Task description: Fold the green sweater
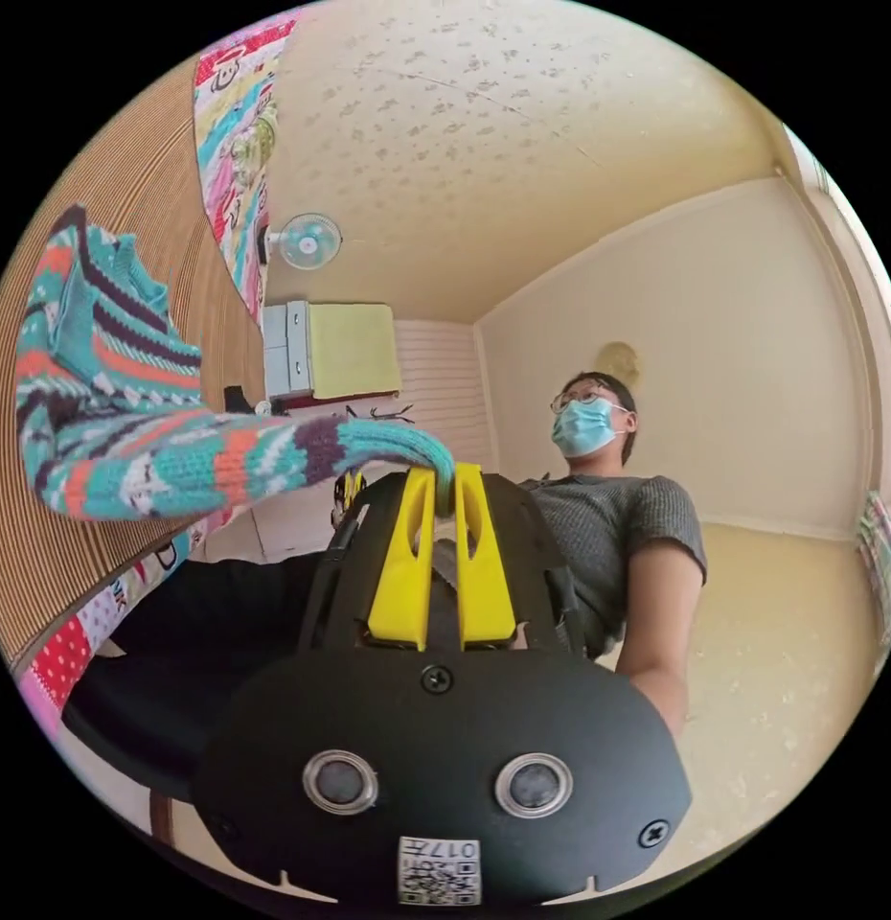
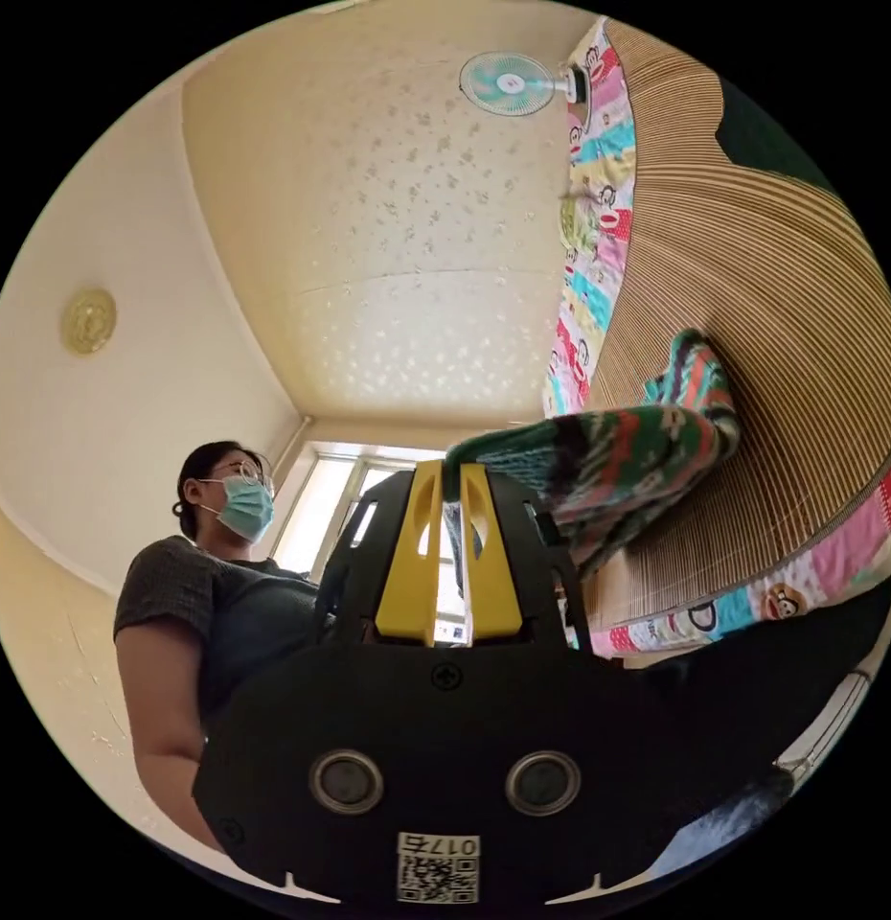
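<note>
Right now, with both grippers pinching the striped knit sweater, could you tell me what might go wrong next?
1. The left gripper holds only the teal ribbed cuff tip of the green striped knit sweater; the grip looks shallow, so a pull might slip it free.
2. The right gripper likewise bites just an edge of the sweater.
3. The rest of the sweater lies on the ribbed woven mat; dragging could bunch the knit there.

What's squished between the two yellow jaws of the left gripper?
The green sweater: its cuff end sits pinched in the left gripper, seen in the left gripper view.
</note>
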